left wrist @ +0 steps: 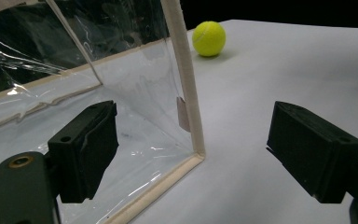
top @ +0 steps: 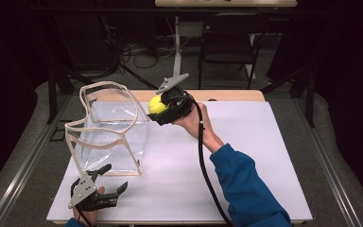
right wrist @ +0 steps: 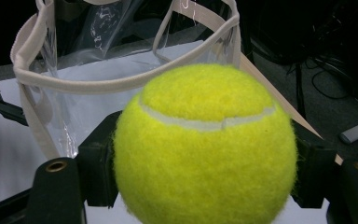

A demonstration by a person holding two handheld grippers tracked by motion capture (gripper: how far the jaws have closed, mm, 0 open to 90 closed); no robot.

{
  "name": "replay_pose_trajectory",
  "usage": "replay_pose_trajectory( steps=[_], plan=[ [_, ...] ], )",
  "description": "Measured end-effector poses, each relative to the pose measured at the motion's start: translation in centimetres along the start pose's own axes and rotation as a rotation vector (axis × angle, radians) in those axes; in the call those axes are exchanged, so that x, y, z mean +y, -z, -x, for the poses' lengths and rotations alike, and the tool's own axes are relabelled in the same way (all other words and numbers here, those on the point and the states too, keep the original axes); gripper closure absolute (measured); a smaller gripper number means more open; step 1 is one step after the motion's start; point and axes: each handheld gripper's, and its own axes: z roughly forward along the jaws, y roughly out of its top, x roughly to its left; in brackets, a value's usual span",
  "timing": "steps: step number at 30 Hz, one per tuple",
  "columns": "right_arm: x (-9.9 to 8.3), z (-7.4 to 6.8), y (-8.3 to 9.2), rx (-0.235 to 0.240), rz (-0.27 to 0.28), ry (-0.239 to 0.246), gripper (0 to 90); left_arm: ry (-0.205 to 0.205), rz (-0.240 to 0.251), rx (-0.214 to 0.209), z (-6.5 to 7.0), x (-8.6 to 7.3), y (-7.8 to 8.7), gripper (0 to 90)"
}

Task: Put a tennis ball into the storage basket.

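Yellow tennis ball (right wrist: pixel 205 144) sits clamped between the jaws of the right gripper (top: pixel 163 108), held up above the table (top: pixel 264 156) just beside the rim of the clear plastic bag (top: pixel 111 127). The left gripper (top: pixel 108 182) rests near the bag's corner, jaws wide and holding nothing

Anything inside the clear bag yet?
No: through the clear bag just the white table shows. The tennis ball sits clamped in the right gripper near the rim. Glare hides parts of its floor.
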Motion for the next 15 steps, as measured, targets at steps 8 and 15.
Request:
replay_pose_trajectory(
  steps=[8,15],
  plan=[
    [1.3,0.0,-0.2,-0.004,-0.007,-0.003,26.4,0.001,0.012,0.0,-0.1,0.0,0.1,15.9],
    [2.2,0.3,-0.5,0.003,0.003,-0.002,26.4,0.004,0.009,0.001,-0.1,0.0,0.1,15.9]
  ],
)
